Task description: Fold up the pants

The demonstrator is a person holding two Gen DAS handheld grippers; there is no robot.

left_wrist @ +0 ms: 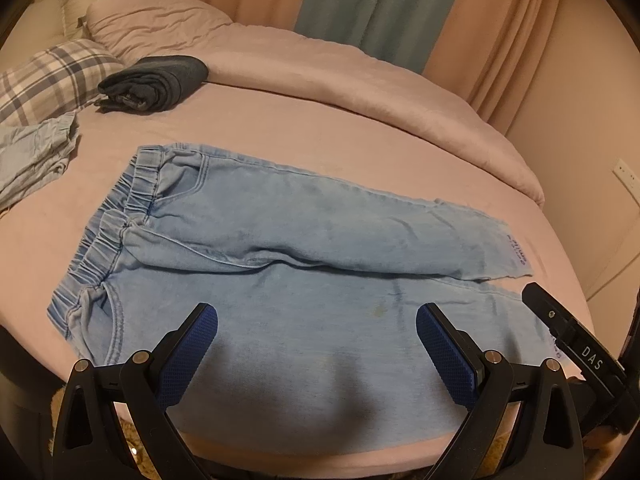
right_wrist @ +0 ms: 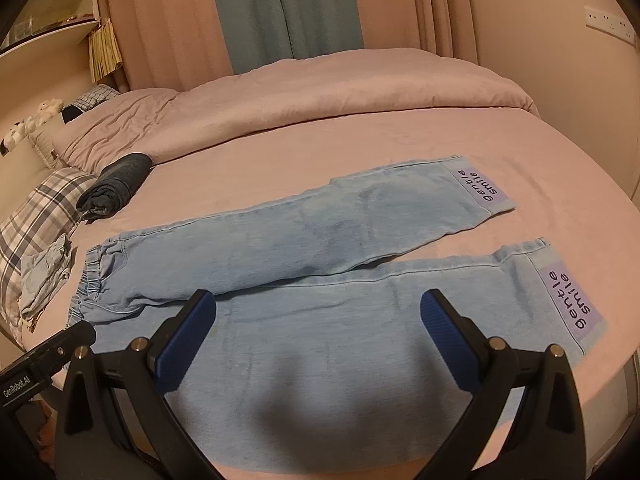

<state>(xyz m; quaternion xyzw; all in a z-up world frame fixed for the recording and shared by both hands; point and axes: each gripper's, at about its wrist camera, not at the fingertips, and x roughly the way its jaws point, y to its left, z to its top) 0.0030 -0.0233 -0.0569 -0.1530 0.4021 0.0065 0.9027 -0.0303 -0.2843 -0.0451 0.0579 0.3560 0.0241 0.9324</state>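
Observation:
Light blue denim pants point(left_wrist: 280, 240) point(right_wrist: 320, 240) lie flat on the pink bed, elastic waistband point(left_wrist: 108, 232) point(right_wrist: 86, 280) to the left, both legs running right. Lilac "gentle smile" cuffs point(right_wrist: 482, 188) mark the leg ends; the near cuff point(right_wrist: 572, 304) sits by the bed edge. My left gripper point(left_wrist: 316, 320) hovers open over the near leg's thigh. My right gripper point(right_wrist: 318, 308) hovers open over the same leg, further toward the cuff. Nothing sits between either pair of blue pads. The right tool's body point(left_wrist: 576, 344) shows at the left view's right edge, the left tool's body point(right_wrist: 40, 364) at the right view's lower left.
A folded dark garment point(left_wrist: 156, 84) point(right_wrist: 116, 186) lies at the back left near a plaid pillow point(left_wrist: 52, 76) point(right_wrist: 36, 216). A crumpled pale blue garment point(left_wrist: 32, 160) point(right_wrist: 44, 280) rests left of the waistband. A rumpled pink duvet point(left_wrist: 320, 68) banks along the far side; curtains point(right_wrist: 288, 8) hang behind.

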